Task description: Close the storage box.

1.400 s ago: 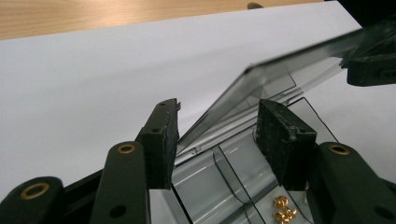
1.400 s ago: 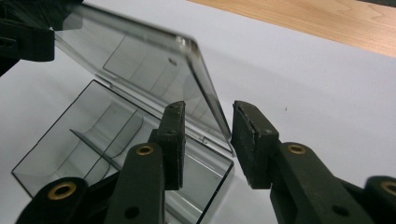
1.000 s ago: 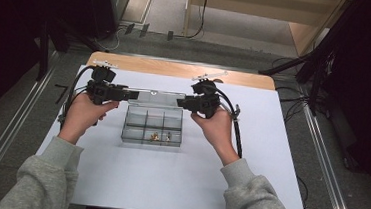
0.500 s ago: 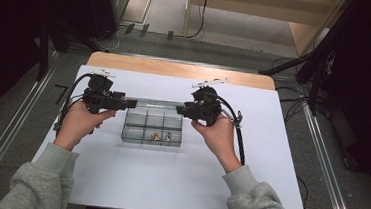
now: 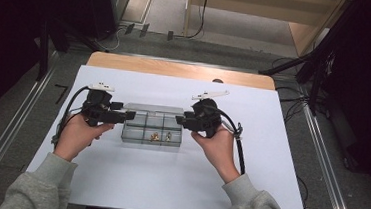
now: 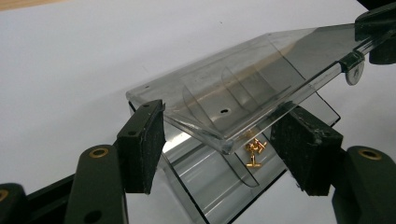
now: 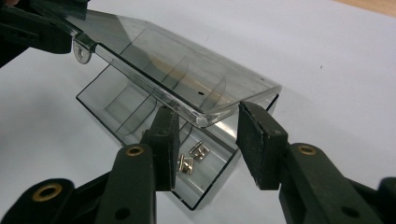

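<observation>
Clear box [image 5: 152, 129] centred on white sheet [image 5: 167, 183], lid [image 6: 243, 88] half raised. Left gripper [image 5: 128, 115] and right gripper [image 5: 180, 120] both spread wide, straddling lid corners, gripping nothing. Small brass parts [image 6: 253, 150] inside.

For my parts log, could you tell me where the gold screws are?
The gold screws lie in the clear box's front middle compartment, between both grippers.

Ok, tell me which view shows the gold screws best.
Left gripper view: the gold screws lie sharp and close under the raised lid. The high view shows them as small gold specks; in the right gripper view I can't tell them.
</observation>
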Motion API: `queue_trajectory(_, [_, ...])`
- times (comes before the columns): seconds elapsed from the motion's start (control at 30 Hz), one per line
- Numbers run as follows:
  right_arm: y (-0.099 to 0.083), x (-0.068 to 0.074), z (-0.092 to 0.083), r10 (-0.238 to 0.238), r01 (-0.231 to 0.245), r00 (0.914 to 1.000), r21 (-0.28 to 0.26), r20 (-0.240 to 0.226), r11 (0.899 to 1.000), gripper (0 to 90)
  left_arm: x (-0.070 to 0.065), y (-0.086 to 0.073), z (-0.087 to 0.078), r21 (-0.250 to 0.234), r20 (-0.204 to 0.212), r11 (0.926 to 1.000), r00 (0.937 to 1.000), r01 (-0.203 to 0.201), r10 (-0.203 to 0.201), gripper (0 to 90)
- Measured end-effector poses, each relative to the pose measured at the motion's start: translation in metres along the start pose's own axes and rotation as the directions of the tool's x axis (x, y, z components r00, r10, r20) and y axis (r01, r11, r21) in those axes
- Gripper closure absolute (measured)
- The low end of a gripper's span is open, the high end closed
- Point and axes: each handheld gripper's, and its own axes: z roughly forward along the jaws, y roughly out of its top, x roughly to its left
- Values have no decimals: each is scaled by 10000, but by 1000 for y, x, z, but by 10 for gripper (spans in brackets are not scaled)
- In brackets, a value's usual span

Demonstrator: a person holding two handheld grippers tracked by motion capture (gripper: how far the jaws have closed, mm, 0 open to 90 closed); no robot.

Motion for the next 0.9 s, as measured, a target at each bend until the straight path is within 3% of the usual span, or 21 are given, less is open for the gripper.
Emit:
queue_trajectory(0.43, [-23,2,4,43,-43,10000,-51,-84,10000,589,1,-25,-3,-86,-117,9997,9997,-207,206,351])
queue_trajectory(0.6, [-29,4,7,0,0,9999,4,-171,10000,589,2,-30,0,-24,4,9998,9998,-190,190,352])
queue_trajectory(0.9, [-39,7,12,-315,316,9995,76,-43,9995,588,2,-38,6,184,248,9979,9978,-620,615,360])
